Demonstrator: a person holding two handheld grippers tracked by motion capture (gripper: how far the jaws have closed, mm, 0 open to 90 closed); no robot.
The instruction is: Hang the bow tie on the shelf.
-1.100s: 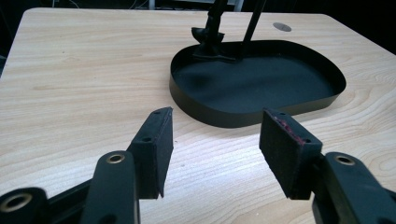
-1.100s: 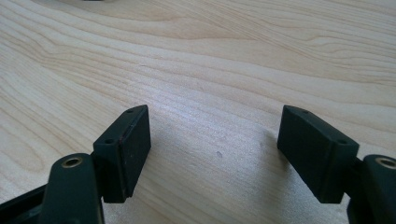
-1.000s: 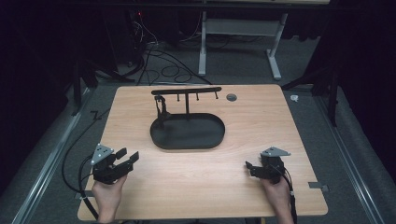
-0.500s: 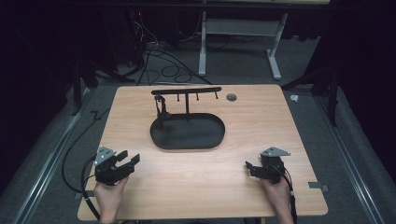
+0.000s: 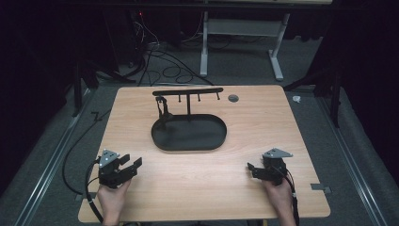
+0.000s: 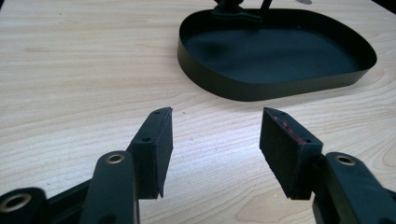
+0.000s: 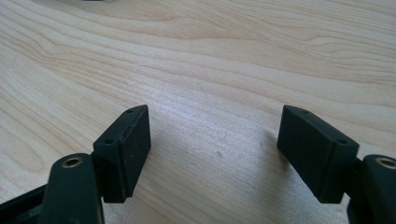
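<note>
Both grippers parked near table point(image 5: 197, 188) edge, nothing started yet; left gripper point(image 5: 134, 165) jaws wide, empty; right gripper point(image 5: 249, 168) same; next probably reach toward black tray point(image 5: 188, 146).

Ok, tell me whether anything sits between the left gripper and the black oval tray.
Nothing visible does. The left gripper has its jaws open and empty, aimed at the black oval tray, with bare wooden table between them. A small dark item hangs from the rack at the tray's far side.
</note>
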